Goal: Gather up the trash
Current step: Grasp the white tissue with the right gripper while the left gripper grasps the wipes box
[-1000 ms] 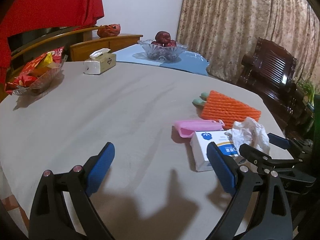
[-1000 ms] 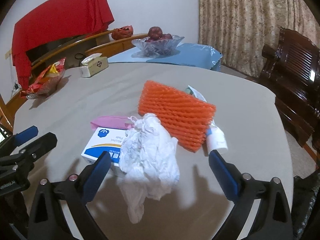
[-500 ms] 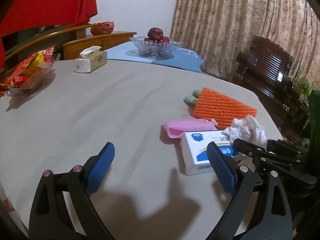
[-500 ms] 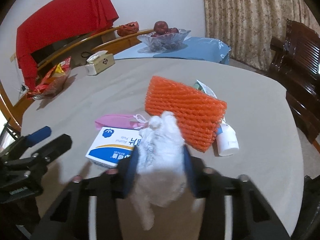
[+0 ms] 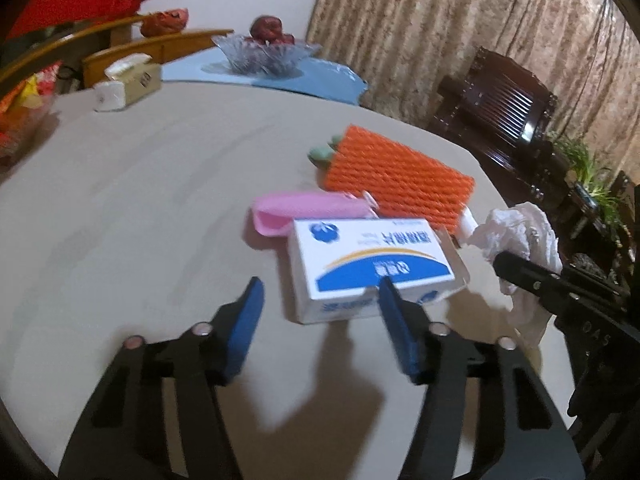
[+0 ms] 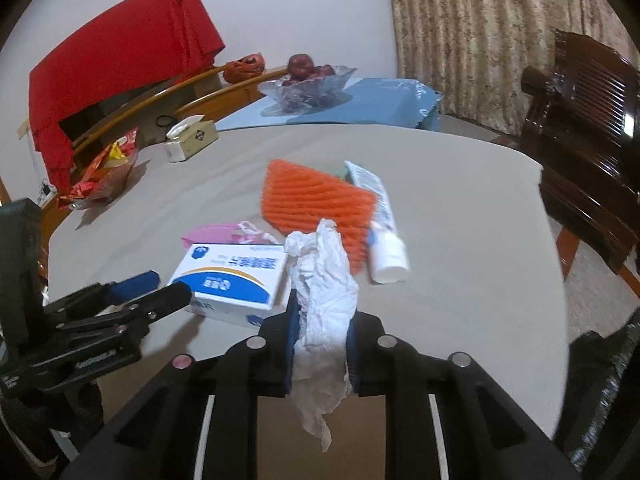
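**Tissue pinched, box next in line on the big round table**

Closest in, the right gripper point(image 6: 320, 340) has its blue pads clamped on a crumpled white tissue point(image 6: 324, 304), jaws still squeezing in; the wad sticks up above the pads and a tail hangs below, clear of the table point(image 6: 480, 240). Looks lifted, not dragging.

Just to its left, the left gripper point(image 5: 320, 320) is roughly half open and closing, with nothing pinched. Its right pad sits right at the near edge of the blue-and-white box point(image 5: 372, 264), but the shot is blurry, so I can't tell if it touches. The left pad hangs over bare tabletop.

The box lies flat, near the table's right side. Touching its far edge is a pink face mask point(image 5: 304, 212), and just past that an orange foam net point(image 5: 396, 176) lying flat. A white tube point(image 6: 384, 224) lies along the net's right edge, cap end toward us. All four are bunched tight, so there's barely any gap between them.

Loads of open room on the left: wide bare cloth all the way across. To the right of the tube there's a clear strip before the table edge drops off, with a dark wooden chair point(image 6: 588, 120) beyond it.

Far side: a snack bowl point(image 6: 100, 180) at the left edge, a tissue box point(image 6: 192, 140) further back, and a glass fruit bowl point(image 6: 308, 84) on a blue mat, with curtains behind.
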A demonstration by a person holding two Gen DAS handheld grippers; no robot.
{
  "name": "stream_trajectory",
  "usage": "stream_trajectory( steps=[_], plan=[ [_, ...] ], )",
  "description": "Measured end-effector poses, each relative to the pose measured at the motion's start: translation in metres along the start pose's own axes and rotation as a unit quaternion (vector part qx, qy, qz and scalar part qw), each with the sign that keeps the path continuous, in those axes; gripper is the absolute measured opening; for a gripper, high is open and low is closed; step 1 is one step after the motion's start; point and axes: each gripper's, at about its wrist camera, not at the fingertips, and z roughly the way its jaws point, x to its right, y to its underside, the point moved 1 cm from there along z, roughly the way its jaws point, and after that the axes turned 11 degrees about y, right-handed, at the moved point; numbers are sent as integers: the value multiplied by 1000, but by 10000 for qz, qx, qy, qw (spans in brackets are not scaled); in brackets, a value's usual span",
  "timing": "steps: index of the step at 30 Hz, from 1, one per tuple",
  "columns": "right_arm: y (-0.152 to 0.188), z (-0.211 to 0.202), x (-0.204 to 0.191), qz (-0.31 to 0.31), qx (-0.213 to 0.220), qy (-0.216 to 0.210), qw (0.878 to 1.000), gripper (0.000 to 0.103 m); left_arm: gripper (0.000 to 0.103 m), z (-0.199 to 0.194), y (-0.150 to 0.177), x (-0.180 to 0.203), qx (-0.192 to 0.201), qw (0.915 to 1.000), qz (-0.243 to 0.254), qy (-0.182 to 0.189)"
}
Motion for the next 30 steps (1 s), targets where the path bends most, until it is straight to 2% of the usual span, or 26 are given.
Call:
stream_trajectory(
  steps=[7, 10, 11, 14, 16, 17, 20, 26, 29, 30],
  plan=[
    [9, -6, 22, 141, -61, 171, 9997, 20, 50, 6, 11, 28, -130, 9985, 154, 515],
    [11, -7, 31, 213, -89, 236, 9995, 20, 50, 6, 17, 47, -221, 9948, 259, 962],
    [12, -7, 33, 227, -89, 250, 9994, 20, 52, 6, 19, 51, -236, 9942, 334, 999],
    [11, -8, 37, 259, -79, 277, 9992, 20, 56, 6, 21, 62, -263, 9942, 588, 862],
    [10, -9, 38, 270, -67, 285, 9992, 20, 66, 7, 19, 59, -243, 9952, 613, 728],
    [11, -9, 39, 273, -64, 282, 9992, 20, 74, 7, 17, 57, -209, 9959, 637, 601],
    [11, -9, 40, 277, -65, 281, 9992, 20, 81, 11, 8, 48, -211, 9961, 683, 518],
    [12, -9, 43, 286, -87, 305, 9991, 20, 87, 30, -6, 41, -390, 9935, 881, 599],
    [12, -9, 46, 311, -95, 327, 9989, 20, 87, 41, -6, 43, -574, 9916, 949, 671],
    [12, -8, 47, 318, -101, 335, 9989, 20, 83, 44, -5, 45, -632, 9911, 958, 673]
  ],
)
